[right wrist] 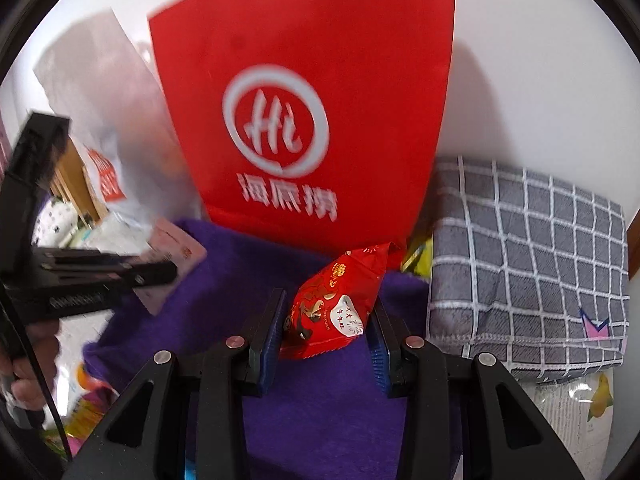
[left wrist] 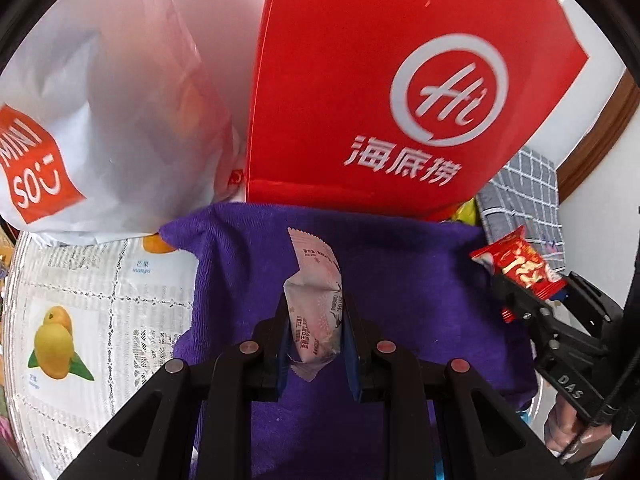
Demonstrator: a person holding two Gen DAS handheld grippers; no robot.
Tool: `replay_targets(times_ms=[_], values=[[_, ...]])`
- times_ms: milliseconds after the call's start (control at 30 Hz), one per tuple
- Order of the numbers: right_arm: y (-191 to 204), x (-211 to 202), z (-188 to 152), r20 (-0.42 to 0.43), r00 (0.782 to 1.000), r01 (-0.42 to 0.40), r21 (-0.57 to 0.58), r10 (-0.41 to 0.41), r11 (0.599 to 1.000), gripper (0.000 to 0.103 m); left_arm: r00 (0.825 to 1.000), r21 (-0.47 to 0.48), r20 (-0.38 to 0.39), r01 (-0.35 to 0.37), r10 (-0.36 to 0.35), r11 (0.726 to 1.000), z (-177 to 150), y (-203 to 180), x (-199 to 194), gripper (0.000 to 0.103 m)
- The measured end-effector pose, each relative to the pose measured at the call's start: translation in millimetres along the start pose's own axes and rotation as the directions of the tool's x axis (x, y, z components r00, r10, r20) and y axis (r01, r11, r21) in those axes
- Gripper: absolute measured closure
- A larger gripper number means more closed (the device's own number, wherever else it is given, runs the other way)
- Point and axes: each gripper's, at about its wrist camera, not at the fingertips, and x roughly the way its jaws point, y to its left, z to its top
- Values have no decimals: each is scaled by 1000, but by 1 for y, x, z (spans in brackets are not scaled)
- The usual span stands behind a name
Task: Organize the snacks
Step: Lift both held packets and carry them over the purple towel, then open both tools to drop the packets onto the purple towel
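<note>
Red bag (left wrist: pixel 360 80) with white "Hi" logo stands upright at 12 o'clock in both wrist views, its base meeting the far edge of the purple towel (left wrist: pixel 400 272). White Miniso bag (left wrist: pixel 100 128) at 10 o'clock in the left view, just beside the red one; only a narrow gap of pale wall between them.

Purple towel covers the worktop (left wrist: pixel 80 280) centre, bare ahead of both grippers. Its left edge gives onto a lace-patterned cloth with mango prints at 8 o'clock. Grey checked towel (right wrist: pixel 528 264), folded, at 3 o'clock in the right view, closing that side.

Left gripper (left wrist: pixel 314 320): pads pressed on a pale pink-white snack packet (left wrist: pixel 316 304), held upright above the purple towel. Right gripper (right wrist: pixel 326 320): pinching a red snack packet (right wrist: pixel 332 308), tip toward the red bag's base. The grippers are near each other, side by side; a hand (left wrist: pixel 568 428) shows at 4 o'clock.
</note>
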Motion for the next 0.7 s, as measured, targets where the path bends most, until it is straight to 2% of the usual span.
replay_targets(times_ms=[233, 700], values=[[-3, 31, -11, -102, 995, -3, -15, 1, 1000, 65, 997, -18, -74, 3, -5, 1000, -4, 4, 25, 82], [1, 44, -18, -168, 986, 14, -26, -18, 1000, 65, 992, -9, -123, -2, 1, 1000, -10, -15, 48, 82]])
